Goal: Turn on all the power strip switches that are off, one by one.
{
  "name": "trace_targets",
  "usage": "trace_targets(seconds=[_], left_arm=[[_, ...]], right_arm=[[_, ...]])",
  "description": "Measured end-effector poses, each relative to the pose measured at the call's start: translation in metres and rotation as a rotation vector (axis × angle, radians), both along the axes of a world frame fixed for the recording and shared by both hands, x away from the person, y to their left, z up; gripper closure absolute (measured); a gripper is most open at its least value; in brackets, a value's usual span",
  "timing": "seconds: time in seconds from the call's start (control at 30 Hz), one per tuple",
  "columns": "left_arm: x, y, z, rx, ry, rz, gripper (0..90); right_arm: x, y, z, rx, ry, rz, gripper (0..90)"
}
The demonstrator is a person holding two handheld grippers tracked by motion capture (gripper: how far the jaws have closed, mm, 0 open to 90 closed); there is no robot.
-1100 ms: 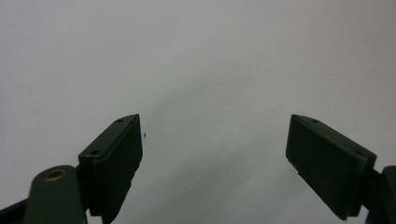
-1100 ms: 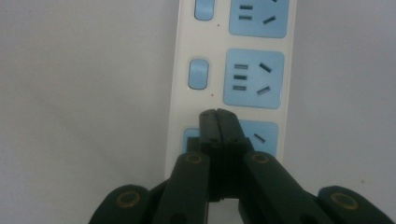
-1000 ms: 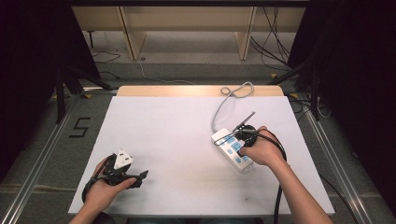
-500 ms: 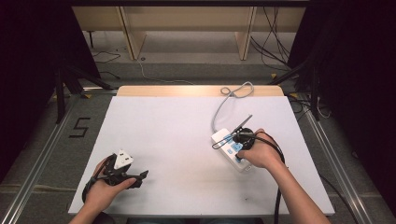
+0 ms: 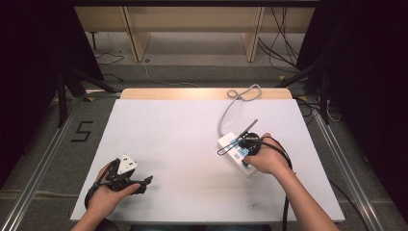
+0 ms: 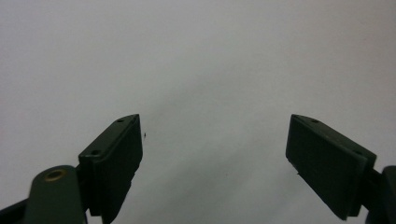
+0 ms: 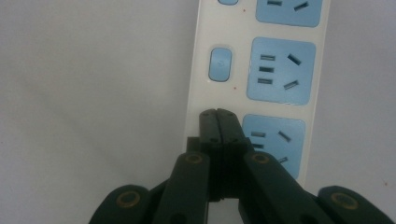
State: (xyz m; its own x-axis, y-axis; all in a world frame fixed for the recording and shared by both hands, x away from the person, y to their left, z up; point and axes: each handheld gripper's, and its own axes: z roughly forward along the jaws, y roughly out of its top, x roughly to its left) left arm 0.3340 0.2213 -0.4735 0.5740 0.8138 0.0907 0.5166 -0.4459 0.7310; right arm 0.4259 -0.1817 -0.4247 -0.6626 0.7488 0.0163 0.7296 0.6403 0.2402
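Very little is changing between the earlier high views and this one. The right hand (image 5: 269,159) is staying planted over the white power strip (image 5: 226,143), and the strip is lying in the same spot on the right half of the surface (image 5: 183,144). Its grey cable (image 5: 226,113) is curling away toward the far edge as before.

The right tongs (image 7: 218,114) are staying fully closed with nothing between them, the 2 jaws pressed flat together into 1 blunt tip. In the right gripper view that tip is sitting over the strip's left margin, beside the nearest blue socket (image 7: 275,135) and in line with the blue switch button (image 7: 219,64) farther along. Whether the tip is actually touching the plastic is not clear.

The left tongs (image 6: 215,140) are standing wide and empty over bare surface. In the high view they (image 5: 144,182) are resting near the front left corner, well apart from the strip, and are also not moving.

The stillness suggests the work is pausing at the contact itself: the closed tip is probably bearing down on a switch hidden beneath it, or is settling just before the push. No button is visibly changing yet.
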Motion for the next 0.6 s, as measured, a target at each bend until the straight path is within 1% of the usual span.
trace_targets(seconds=[0.23,0.3,0.33,0.4,0.43,0.57,0.6], left_arm=[[-0.0001,-0.0001,0.0001,0.001,0.002,0.000,18.6],[-0.0001,-0.0001,0.0000,-0.001,-0.002,0.000,18.5],[-0.0002,-0.0001,0.0001,-0.001,-0.001,0.000,18.5],[-0.0003,-0.0004,0.0000,-0.001,-0.002,0.000,18.5],[-0.0004,-0.0005,0.0000,-0.001,-0.002,-0.001,18.6],[0.0000,-0.0008,0.0003,0.000,0.000,-0.002,18.5],[0.0001,-0.0008,0.0002,0.000,0.000,-0.002,18.5]], right_arm=[[-0.0006,0.0007,-0.0013,-0.004,-0.001,-0.009,90.0],[-0.0006,0.0009,-0.0015,-0.009,-0.003,0.000,90.0],[-0.0011,0.0019,-0.0014,-0.017,0.007,-0.007,90.0],[-0.0011,0.0012,-0.0019,-0.033,0.018,0.004,90.0],[-0.0011,0.0005,-0.0020,-0.036,0.020,-0.001,90.0],[-0.0010,-0.0011,-0.0022,-0.025,0.018,0.000,90.0],[-0.0004,-0.0015,-0.0021,-0.024,0.011,0.005,90.0]])
